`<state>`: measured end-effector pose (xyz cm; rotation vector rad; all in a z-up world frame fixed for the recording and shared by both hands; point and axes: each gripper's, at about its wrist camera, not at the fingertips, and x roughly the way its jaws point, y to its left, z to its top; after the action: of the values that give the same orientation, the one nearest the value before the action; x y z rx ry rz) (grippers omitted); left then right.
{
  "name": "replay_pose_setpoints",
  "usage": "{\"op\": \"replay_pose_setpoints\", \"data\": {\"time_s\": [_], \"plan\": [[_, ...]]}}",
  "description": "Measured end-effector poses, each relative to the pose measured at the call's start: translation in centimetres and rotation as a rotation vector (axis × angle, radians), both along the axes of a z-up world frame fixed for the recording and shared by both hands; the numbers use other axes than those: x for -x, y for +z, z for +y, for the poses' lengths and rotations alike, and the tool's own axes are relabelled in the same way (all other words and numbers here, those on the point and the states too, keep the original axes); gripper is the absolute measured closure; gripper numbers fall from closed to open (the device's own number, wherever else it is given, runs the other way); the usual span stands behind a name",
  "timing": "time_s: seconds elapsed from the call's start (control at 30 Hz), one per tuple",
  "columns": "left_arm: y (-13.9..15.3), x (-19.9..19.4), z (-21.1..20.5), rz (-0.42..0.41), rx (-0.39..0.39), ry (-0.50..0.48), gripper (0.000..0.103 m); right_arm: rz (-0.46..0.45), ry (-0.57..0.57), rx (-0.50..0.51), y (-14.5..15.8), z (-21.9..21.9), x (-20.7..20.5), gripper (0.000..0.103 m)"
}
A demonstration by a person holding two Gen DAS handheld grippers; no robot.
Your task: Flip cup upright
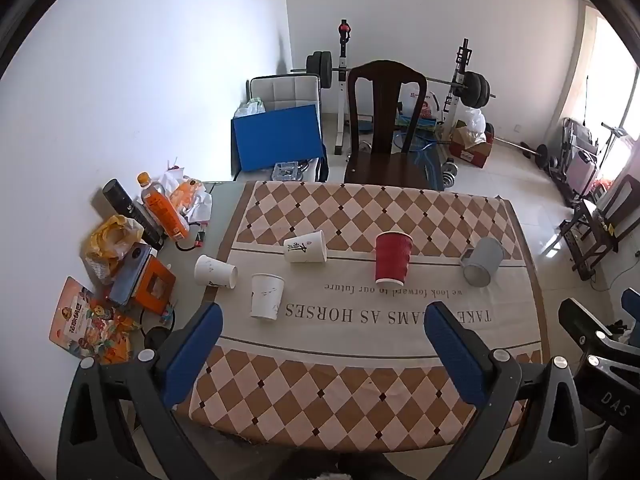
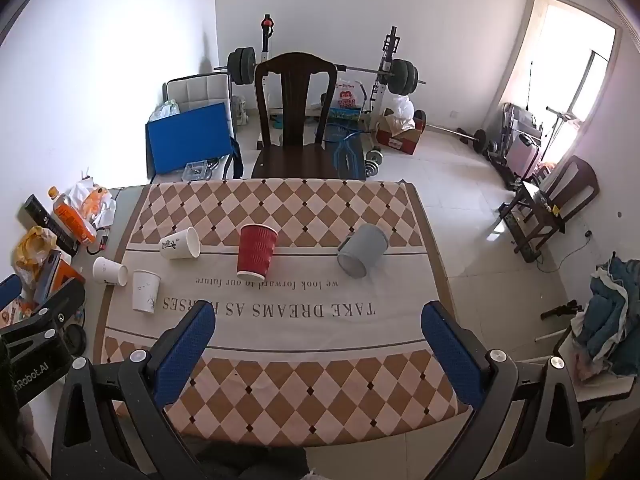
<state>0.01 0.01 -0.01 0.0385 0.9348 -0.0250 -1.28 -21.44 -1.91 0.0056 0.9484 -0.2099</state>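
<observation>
Tablecloth (image 2: 280, 332) print: "TAKE DREAMS AS HORSES"; red cup (image 2: 256, 255) beside.

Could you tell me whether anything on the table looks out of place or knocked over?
Yes: no cup stands mouth-up. The grey mug and two white cups lie on their sides; the red cup and another white cup appear inverted.
</observation>
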Motion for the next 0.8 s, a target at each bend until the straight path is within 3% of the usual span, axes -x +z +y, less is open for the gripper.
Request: {"op": "replay_pose_setpoints", "data": {"time_s": [0.8], "plan": [[0.10,0.36,0.47,0.005,-0.001,0.002,0.000,-0.008,0.001,0.008,0.12,0.15,-0.10,0.000]]}}
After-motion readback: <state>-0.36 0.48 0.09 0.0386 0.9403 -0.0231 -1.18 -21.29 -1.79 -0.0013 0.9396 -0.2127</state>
